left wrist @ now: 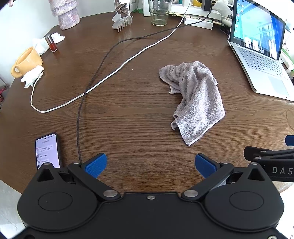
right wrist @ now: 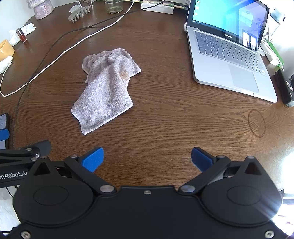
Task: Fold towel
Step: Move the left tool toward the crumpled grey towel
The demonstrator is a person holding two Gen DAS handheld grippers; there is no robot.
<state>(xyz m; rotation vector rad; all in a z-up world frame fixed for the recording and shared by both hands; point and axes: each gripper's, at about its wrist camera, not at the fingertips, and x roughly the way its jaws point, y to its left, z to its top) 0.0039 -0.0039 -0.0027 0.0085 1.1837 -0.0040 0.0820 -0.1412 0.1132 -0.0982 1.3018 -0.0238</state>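
Gray towel (left wrist: 194, 99) lay crumpled & unfolded mid-tabletop (left wrist: 128, 114), both tools spread wide w/ nothing held.

Left tool (left wrist: 150, 165) hovered at the near edge, blue pads apart, towel ahead & to its right, not touching. Right tool (right wrist: 147, 159) also at the near edge, pads apart, towel (right wrist: 105, 88) ahead & to its left, well clear. Towel bunched at its far end, flatter toward the near corner; a faint orange-ish stain showed in right wrist view. Open laptop (right wrist: 227, 55) sat at the right edge, apart from towel. White cable (left wrist: 110, 73) & dark cable (left wrist: 86, 92) crossed left of the towel. Phone (left wrist: 48, 150) w/ lit screen lay near the near-left edge, just beside left tool. Yellow mug (left wrist: 27, 61), small red bottle (left wrist: 51, 43), hair clip (left wrist: 122, 22) & glass jar (left wrist: 159, 12) stood along the far/left edges.
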